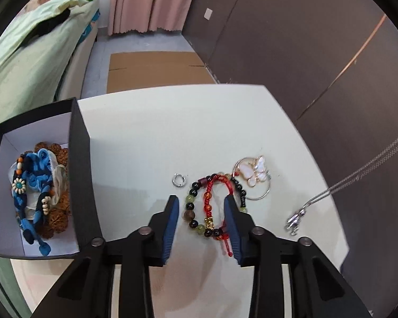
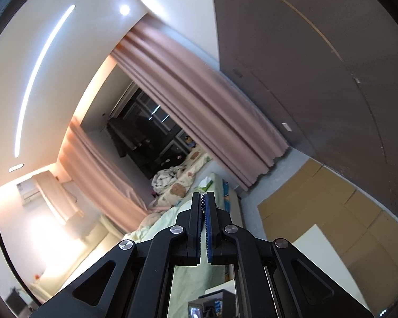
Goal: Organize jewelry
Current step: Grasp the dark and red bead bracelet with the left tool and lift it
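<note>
Left tongs (image 1: 200, 201) spread wide, straddling the beaded bracelet (image 1: 199, 206) and red cord bracelet (image 1: 215, 198) on the table (image 1: 199, 122); next likely close, lift, carry to the box (image 1: 79, 159) at left. Right tongs (image 2: 203, 198) raised, pinching a silver chain (image 1: 358, 177) whose pendant (image 1: 294, 221) hangs just above the table edge.

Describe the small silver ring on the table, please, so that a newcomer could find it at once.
Start at the black box on the white table. Right of it, just beyond the open left gripper, lies the small silver ring. Unlike the beaded bracelets beside it, it is plain metal and lies alone.
</note>
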Demonstrator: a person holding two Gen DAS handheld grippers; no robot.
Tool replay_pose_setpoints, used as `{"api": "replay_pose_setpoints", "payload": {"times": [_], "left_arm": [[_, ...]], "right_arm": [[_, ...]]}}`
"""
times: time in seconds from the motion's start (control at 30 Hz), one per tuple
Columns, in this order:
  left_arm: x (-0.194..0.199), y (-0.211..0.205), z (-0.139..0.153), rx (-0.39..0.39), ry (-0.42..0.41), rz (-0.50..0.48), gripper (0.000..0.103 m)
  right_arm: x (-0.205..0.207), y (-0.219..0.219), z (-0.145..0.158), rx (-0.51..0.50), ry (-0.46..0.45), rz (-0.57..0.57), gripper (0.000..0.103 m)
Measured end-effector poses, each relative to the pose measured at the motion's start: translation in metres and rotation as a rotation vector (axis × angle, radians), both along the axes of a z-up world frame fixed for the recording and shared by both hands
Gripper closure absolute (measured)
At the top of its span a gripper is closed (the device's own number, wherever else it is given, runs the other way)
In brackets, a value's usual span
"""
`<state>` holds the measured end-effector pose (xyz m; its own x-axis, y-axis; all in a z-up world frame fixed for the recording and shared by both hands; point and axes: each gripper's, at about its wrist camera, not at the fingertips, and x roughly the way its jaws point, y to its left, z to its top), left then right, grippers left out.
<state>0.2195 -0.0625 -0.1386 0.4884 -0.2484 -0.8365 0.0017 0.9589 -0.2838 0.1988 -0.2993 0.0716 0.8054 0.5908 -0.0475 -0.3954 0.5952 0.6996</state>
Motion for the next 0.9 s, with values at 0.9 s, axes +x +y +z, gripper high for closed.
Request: {"api": "replay_pose_setpoints", "payload": {"times": [0.9], "left_arm": [[-0.025, 0.002, 0.047, 0.023, -0.165, -0.019, 0.094]], "right_arm": [[-0.016, 0.015, 0.008, -0.02, -0.022, 0.042, 0.099]]}}
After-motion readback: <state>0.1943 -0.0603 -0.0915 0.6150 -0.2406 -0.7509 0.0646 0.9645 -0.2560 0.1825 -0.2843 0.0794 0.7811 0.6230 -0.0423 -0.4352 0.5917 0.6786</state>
